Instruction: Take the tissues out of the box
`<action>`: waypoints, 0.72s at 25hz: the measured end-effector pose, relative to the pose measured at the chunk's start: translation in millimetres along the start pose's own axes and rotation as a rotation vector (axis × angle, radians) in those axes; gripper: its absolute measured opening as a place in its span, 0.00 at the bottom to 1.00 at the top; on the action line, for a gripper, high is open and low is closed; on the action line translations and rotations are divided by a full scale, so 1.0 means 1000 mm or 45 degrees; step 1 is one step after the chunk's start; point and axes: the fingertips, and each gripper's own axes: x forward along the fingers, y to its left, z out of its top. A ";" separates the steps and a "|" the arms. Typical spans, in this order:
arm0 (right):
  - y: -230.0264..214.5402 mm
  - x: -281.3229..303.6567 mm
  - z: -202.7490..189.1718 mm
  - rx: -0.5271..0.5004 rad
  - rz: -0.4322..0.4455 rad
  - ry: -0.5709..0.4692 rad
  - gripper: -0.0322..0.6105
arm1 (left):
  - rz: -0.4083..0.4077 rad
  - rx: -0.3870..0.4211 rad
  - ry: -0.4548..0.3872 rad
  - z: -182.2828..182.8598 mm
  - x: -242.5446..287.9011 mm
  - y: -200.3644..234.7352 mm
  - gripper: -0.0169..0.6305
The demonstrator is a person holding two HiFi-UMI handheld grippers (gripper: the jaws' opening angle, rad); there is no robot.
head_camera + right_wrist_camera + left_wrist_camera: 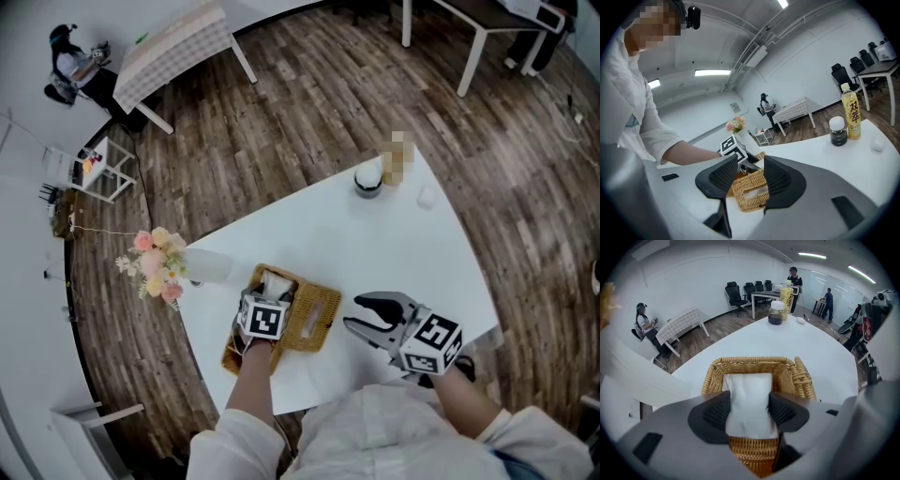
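Two large red Chinese characters, one above the other, are printed on the yellow label of the bottle [853,115] in the right gripper view. They look like 双萃, though this cannot be read with certainty. Black-and-white square coded markers, without letters or numbers, are carried on the left gripper's marker cube [262,319] and the right gripper's marker cube [433,343]. No other writing can be read

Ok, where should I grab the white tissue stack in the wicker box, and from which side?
Pinch the tissue stack across its narrow width, coming down from above: the wicker box walls it in, leaving only the top open. The left gripper presses its two long sides.
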 end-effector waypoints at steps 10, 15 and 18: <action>0.007 0.000 0.002 -0.021 -0.004 0.001 0.35 | -0.016 -0.118 -0.159 -0.009 -0.018 0.004 0.40; 0.013 0.002 0.002 -0.045 0.010 0.014 0.35 | -0.031 -0.183 -0.242 -0.007 -0.033 0.002 0.39; 0.018 0.003 0.003 -0.059 0.024 0.022 0.35 | -0.027 -0.209 -0.303 -0.001 -0.046 0.002 0.39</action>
